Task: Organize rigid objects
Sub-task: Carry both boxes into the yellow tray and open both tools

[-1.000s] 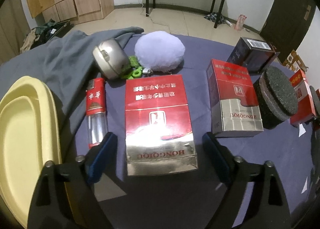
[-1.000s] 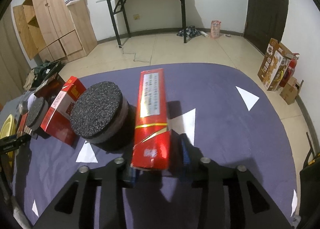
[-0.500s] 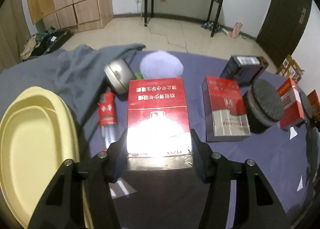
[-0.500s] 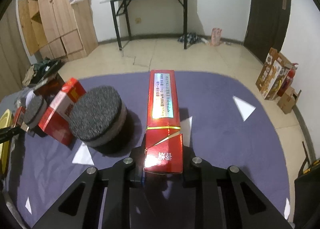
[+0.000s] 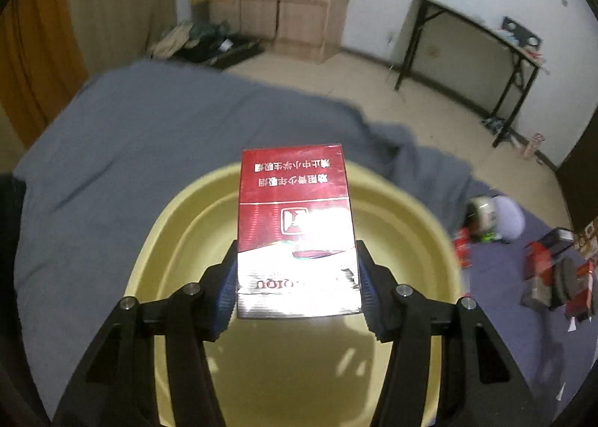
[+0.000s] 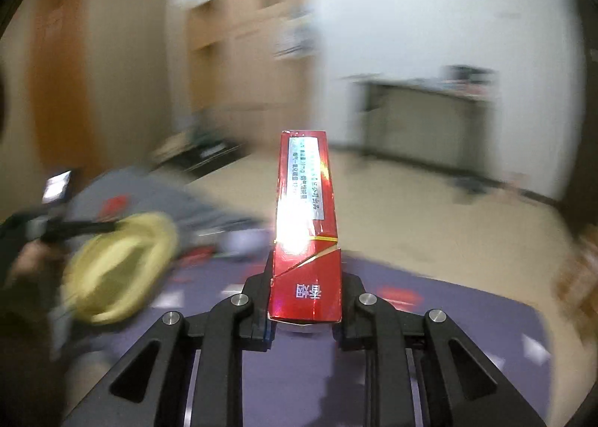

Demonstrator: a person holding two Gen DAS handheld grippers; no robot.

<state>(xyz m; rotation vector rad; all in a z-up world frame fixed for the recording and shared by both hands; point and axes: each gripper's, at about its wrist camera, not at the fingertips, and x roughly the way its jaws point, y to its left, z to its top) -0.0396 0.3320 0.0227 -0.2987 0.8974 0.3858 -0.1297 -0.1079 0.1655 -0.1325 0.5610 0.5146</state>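
The left gripper [image 5: 297,290] squeezes a wide red and silver box [image 5: 297,229] between its fingers, over the yellow tub [image 5: 179,236]. The right gripper [image 6: 304,309] pinches a thin red box [image 6: 304,217] tight, up in the air.

The red-and-silver carton [image 5: 297,236] bears upside-down Chinese lines — its silver band's Latin lettering is glare-cut, unreadable.

Both grippers clamped, each carrying a load

The left gripper [image 5: 297,296] points steeply downward, its blue pads [image 5: 226,288] pressed flat against both sides of a wide red carton [image 5: 295,225]. The right gripper [image 6: 303,311] tilts less steeply, jaws drawn narrow onto a slim red box [image 6: 305,236].
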